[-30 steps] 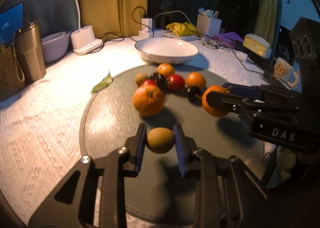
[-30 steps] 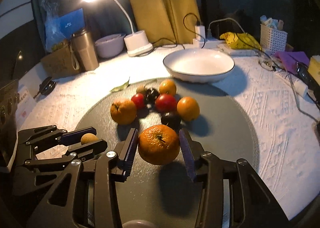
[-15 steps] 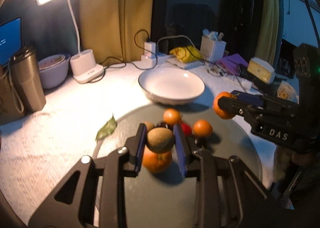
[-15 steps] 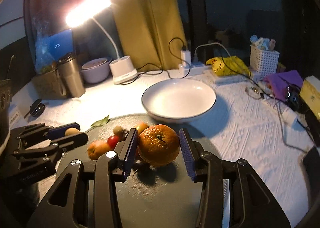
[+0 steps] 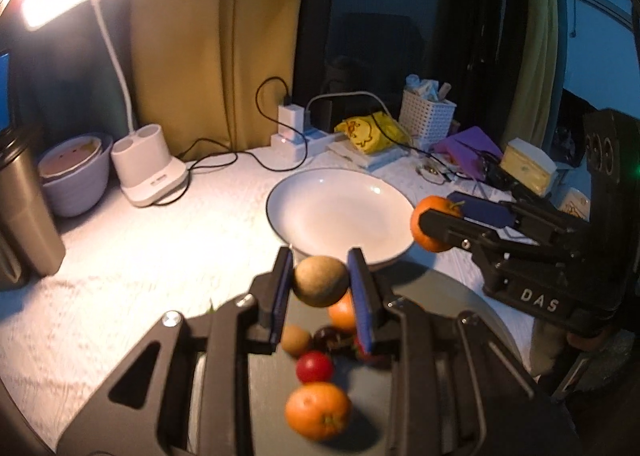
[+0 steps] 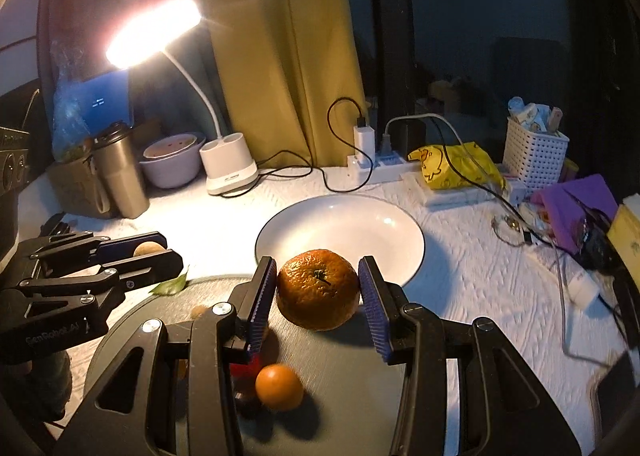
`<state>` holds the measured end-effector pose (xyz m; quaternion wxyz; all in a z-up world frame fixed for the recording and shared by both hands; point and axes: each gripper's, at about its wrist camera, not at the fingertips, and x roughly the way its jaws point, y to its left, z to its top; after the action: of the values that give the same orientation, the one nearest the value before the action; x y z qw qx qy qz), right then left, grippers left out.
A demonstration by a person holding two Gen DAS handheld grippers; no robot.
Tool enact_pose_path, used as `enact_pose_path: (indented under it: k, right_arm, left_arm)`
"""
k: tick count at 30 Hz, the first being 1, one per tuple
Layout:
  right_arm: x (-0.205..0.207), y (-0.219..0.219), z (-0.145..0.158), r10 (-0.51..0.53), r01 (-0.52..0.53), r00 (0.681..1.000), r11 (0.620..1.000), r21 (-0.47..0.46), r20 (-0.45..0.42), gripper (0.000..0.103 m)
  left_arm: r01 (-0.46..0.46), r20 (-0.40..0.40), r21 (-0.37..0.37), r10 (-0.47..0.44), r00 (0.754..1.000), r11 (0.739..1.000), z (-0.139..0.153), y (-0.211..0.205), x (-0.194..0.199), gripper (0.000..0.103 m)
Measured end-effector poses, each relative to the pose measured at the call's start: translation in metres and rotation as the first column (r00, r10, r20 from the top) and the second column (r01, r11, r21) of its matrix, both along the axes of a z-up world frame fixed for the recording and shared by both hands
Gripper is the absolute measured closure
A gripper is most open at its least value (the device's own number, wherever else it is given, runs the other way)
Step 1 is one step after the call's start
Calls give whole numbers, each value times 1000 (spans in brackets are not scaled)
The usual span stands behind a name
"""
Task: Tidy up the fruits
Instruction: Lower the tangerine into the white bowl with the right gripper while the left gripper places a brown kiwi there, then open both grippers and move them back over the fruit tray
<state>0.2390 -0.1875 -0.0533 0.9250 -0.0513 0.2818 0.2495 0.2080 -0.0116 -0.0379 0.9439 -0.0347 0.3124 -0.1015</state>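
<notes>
Two fruits are being carried at once: the left gripper (image 5: 320, 282) is clamping a brown kiwi (image 5: 320, 281) between its blue pads, and the right gripper (image 6: 318, 290) is clamping a large orange (image 6: 318, 289), stem side facing the camera. Both loads are hanging in the air near the front rim of the white bowl (image 6: 340, 230), which is sitting empty on the white textured cloth just beyond the dark round mat (image 6: 352, 388). Several fruits are lying loose on the mat below: a small orange (image 6: 279, 387), a red tomato (image 5: 315, 366), a second kiwi (image 5: 296, 340) and another orange (image 5: 318, 410). Judgement: the step in hand is delivery into the bowl. To do it well, each gripper should be travelling forward until its fruit is fully past the rim, then lowering close to the bowl floor before the pads part, since both fruits are round and likely to roll or bounce out of a shallow dish. Releasing one at a time, toward opposite sides of the bowl, should be keeping the grippers from colliding. The orange looks heavier, so it is probably worth setting down first and gently.
</notes>
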Motion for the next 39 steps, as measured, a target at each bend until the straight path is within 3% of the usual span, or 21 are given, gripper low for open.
enact_pose_path:
  k: [8,22,31,36,39]
  right_arm:
    - [43,10,-4,16,-16,1000,1000,-16,-3,58]
    - [119,17,-37,-4,3,994,1000,-6,-106,58]
    - [131,14,-44,-22,25,990,999,21,-141,58]
    - [126,11,-36,-40,42,992,999,20,-118,55]
    - [120,9,-29,-46,49,994,998,24,-102,54]
  left_arm:
    - [30,-11,-20,-30,999,999,-2,2,45,74]
    - [36,-147,-54,-44,988,998,-36,5,123,74]
    - [39,-188,-69,-51,981,997,-44,2,132,73]
    - [22,-162,-87,-36,986,996,-34,5,125,57]
    - [21,-142,-87,-33,989,996,-26,6,117,57]
